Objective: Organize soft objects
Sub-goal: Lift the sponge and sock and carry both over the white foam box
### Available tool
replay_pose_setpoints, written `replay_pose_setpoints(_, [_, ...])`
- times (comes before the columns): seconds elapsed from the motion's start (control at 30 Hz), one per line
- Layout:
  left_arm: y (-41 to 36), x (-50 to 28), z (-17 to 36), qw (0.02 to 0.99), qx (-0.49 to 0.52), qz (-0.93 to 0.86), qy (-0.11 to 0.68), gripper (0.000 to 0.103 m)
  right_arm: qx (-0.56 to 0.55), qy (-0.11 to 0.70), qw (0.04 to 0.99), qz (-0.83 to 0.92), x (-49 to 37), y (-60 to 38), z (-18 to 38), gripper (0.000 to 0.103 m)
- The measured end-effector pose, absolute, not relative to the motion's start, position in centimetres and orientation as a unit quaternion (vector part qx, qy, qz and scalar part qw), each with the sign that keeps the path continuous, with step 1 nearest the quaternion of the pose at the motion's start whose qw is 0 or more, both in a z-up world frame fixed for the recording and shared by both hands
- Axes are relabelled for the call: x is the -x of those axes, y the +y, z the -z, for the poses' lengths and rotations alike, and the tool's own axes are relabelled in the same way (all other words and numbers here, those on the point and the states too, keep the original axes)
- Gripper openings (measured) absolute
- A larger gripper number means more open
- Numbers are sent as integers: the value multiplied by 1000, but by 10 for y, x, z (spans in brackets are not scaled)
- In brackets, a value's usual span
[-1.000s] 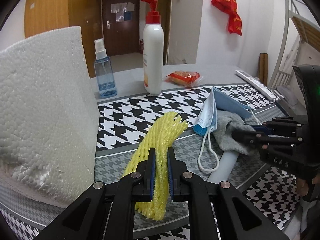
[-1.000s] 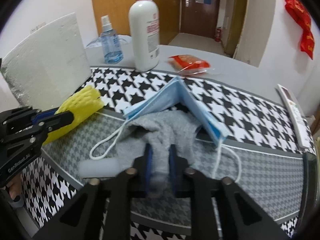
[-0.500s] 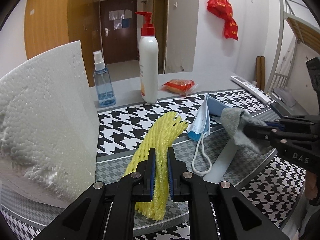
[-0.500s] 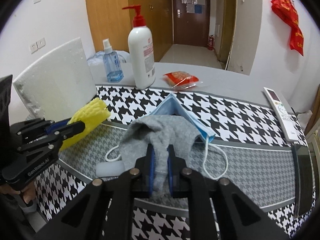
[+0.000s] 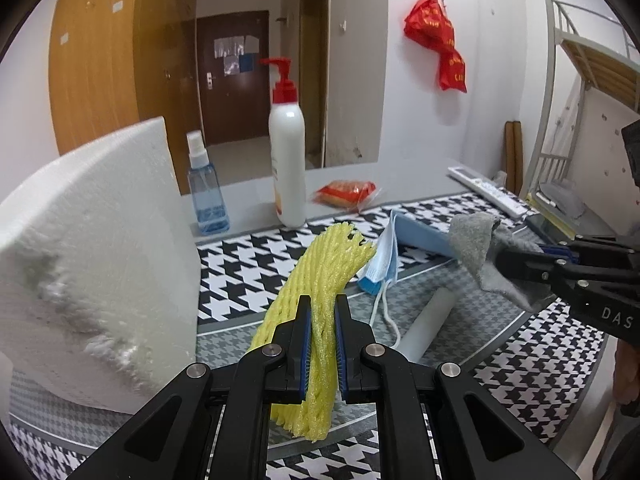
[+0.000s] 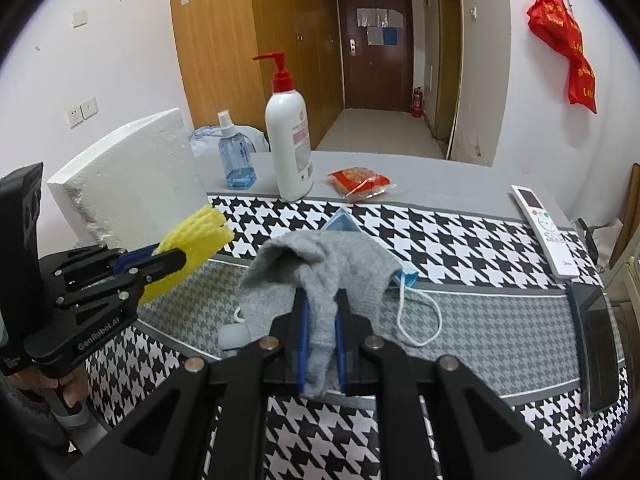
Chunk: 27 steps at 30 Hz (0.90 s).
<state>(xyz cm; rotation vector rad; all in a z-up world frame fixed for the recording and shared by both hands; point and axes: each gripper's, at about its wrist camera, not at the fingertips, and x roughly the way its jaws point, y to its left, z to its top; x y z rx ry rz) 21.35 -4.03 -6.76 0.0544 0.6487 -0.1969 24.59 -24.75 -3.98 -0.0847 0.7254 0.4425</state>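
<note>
Blue spray bottle (image 5: 207,200), part-full

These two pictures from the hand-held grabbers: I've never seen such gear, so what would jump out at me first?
Probably the bright yellow foam net, pinched in the left gripper above the houndstooth cloth. Beside it, the right gripper clamps a limp grey sock, with a blue face mask lying under it. A big white foam block stands at the left, and a red-pump lotion bottle behind.
</note>
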Motion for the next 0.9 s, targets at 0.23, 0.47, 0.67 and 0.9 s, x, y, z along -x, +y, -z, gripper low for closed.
replay_pose_setpoints(0.23, [-41,-193,49,951,-30,91,294,11,42,334,915,-221,-233,-246,28,15])
replay_pose_setpoints(0.47, [-38,-176,37,956,-27,90,276,11,42,315,920,-230,-217,-242,15,15])
replay_pose_setpoints(0.67, [-33,-159,26,961,-28,81,261,11,43,300,923,-238,-204,-237,4,15])
replay_pose_setpoints(0.9, [-22,-147,16,967,-22,68,246,11,47,283,925,-249,-192,-229,-8,15])
